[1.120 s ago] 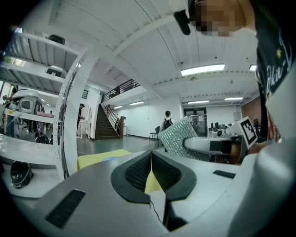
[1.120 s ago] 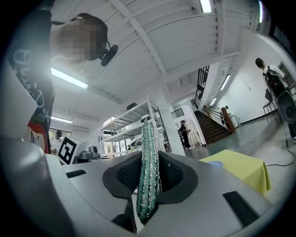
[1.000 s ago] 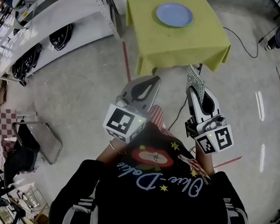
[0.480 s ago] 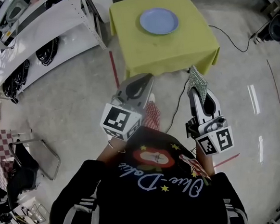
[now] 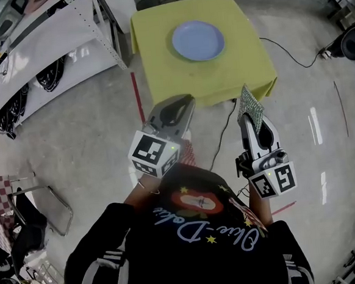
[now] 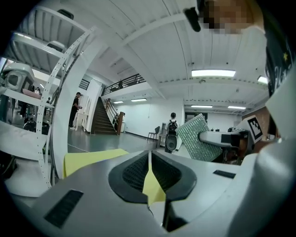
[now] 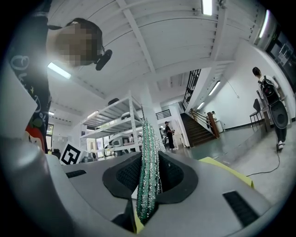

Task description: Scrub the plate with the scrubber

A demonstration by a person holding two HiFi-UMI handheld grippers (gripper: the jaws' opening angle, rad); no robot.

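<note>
Two sets of tongs are held out side by side in front of the person, apart from each other and both aimed at the table ahead. The left tongs (image 6: 149, 159) are pressed fully together, pad against pad, with nothing between them. The right tongs (image 7: 147, 178) are clamped on a flat, sparkly green-silver mesh scrubber (image 7: 149, 148). It stands on edge between the pads and sticks out well past their tips.

From overhead, the scrubber sits just short of the hanging near edge of the cloth, toward its right corner, and does not touch it. The tips of the left tongs line up with the near edge as well, further left.

Ahead of both is a square surface (image 5: 245, 71) draped in a yellow cloth. A round pale blue plate (image 5: 198, 40) lies flat on it, alone near the middle, well apart from the scrubber.

Around the surface is a grey concrete floor (image 5: 91, 133) with a red line (image 5: 137, 95) marked on it. A black cable (image 5: 280, 44) trails off to the right. White metal shelving (image 5: 42, 51) stands at the left with dark things on its lower shelf, and a folding chair (image 5: 45, 207) sits nearer the person.
</note>
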